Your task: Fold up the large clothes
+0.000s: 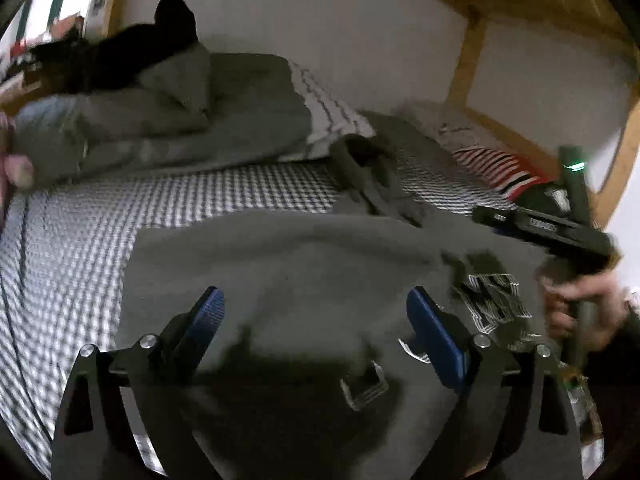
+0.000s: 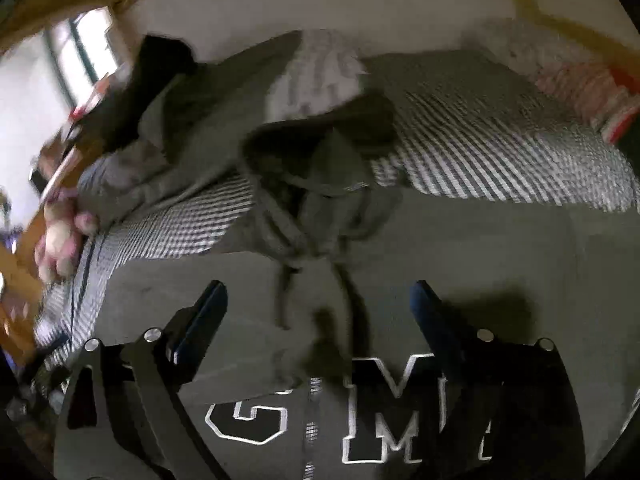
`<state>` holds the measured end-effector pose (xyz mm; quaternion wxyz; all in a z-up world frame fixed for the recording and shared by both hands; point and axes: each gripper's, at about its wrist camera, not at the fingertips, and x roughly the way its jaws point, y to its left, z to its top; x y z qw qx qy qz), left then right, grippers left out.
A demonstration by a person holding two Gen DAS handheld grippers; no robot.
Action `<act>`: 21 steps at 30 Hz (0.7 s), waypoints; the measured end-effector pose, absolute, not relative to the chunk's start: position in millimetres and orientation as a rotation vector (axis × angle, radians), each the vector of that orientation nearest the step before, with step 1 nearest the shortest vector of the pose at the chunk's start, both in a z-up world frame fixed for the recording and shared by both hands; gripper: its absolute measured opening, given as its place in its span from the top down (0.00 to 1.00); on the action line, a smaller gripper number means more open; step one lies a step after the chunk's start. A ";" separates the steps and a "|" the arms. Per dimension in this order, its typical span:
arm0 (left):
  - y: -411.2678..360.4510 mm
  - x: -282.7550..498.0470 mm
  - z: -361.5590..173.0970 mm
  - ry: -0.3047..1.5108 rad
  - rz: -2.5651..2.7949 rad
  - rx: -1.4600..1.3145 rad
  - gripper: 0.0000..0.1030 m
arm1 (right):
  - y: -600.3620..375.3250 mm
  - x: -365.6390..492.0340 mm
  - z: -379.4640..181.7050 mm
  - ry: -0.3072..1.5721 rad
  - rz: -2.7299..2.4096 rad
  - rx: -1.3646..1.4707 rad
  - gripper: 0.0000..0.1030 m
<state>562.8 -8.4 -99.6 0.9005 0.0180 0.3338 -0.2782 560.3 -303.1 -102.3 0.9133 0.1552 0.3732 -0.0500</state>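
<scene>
A grey zip hoodie (image 1: 288, 280) with black-and-white letters lies spread on a checked bed sheet (image 1: 80, 232). Its hood (image 1: 372, 176) lies bunched at the far end. In the right wrist view the hoodie (image 2: 460, 248) shows its letters (image 2: 384, 412), zip and drawstrings (image 2: 288, 280) below the hood (image 2: 316, 168). My left gripper (image 1: 316, 312) is open and empty above the hoodie's body. My right gripper (image 2: 320, 304) is open and empty above the chest, just below the hood. The right gripper also shows in the left wrist view (image 1: 560, 232), held in a hand at the right.
A pile of grey and black clothes (image 1: 168, 112) and a striped pillow (image 1: 324, 108) lie at the head of the bed. A red-and-white striped cloth (image 1: 496, 168) lies by the wooden bed frame (image 1: 468, 60). White wall stands behind.
</scene>
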 end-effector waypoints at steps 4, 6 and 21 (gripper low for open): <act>-29.2 604.1 -143.9 0.841 -0.518 0.074 0.12 | -262.3 590.3 -144.8 0.968 -0.201 0.099 0.12; -34.0 607.2 -162.2 0.886 -0.495 0.115 0.12 | -260.6 592.4 -173.5 1.058 -0.258 0.058 0.17; -50.3 593.1 -194.5 0.780 -0.410 0.251 0.07 | -284.4 558.9 -195.9 0.995 -0.183 0.122 0.03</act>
